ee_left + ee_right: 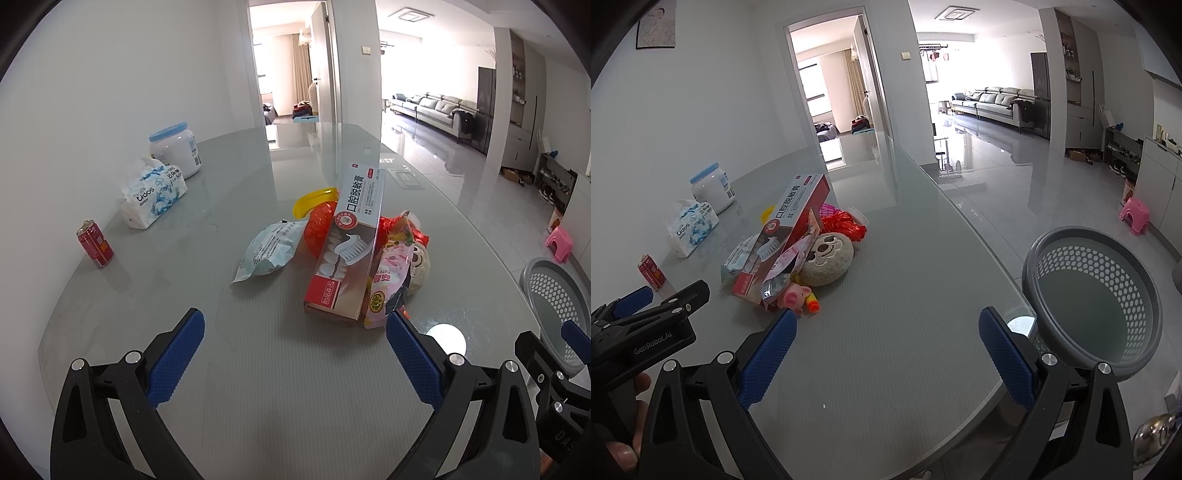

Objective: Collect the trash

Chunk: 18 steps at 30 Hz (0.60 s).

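Observation:
A heap of trash lies mid-table: a toothpaste box [347, 243] [783, 236] leaning on top, a pale blue wrapper [267, 249] to its left, a red crinkled bag [321, 227] [846, 225], a pink snack packet [389, 280] and a yellow lid [314, 199]. A round plush face [825, 262] and a small pink pig toy [794, 295] rest against the heap. My left gripper [295, 328] is open just short of the box. My right gripper [886, 328] is open over bare table, right of the heap. A grey perforated bin [1097, 295] [554, 306] stands beyond the table's right edge.
Along the wall at left stand a red can [95, 243] [651, 273], a tissue pack [155, 192] [692, 229] and a white jar with a blue lid [175, 149] [713, 188]. The glass table [905, 266] curves away on the right. A pink stool [1134, 214] is on the floor.

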### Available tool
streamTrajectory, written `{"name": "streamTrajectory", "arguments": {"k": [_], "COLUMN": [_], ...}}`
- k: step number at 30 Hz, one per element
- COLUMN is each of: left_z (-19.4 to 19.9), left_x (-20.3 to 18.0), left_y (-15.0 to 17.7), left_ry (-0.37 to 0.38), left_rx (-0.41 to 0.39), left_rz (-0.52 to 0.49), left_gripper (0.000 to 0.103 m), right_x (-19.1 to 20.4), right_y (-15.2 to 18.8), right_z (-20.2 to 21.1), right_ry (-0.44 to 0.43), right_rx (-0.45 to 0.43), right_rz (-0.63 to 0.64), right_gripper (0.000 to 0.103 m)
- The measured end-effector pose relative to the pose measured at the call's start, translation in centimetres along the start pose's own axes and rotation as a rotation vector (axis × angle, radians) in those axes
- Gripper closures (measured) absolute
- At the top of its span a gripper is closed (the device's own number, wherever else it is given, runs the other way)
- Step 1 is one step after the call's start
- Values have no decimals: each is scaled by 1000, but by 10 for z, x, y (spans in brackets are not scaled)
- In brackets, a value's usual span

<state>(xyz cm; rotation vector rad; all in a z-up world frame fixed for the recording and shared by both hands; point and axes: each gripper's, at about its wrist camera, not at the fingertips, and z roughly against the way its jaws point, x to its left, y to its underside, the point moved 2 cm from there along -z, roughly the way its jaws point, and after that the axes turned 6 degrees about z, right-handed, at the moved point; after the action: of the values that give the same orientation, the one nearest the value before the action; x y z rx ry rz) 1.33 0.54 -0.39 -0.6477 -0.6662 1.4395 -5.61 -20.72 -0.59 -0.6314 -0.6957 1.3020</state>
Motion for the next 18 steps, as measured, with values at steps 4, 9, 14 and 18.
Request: {"name": "streamTrajectory", "arguments": {"k": [4,9,14,18], "left_z": [0,0,0,0], "left_x": [0,0,0,-1], "left_y": [0,0,0,1], "left_ry": [0,0,0,-1], "left_rx": [-1,-2,-2,-3], "left_rz": [0,0,0,-1], "left_gripper": [6,6,6,6], "right_x": [0,0,1,2], "right_y": [1,-1,-1,-2], "right_z": [0,2,1,2], "right_ry": [1,1,0,0], "right_rx": [-1,-2,-1,-1], "right_rz": [1,1,1,3], "right_gripper": [8,8,8,8]}}
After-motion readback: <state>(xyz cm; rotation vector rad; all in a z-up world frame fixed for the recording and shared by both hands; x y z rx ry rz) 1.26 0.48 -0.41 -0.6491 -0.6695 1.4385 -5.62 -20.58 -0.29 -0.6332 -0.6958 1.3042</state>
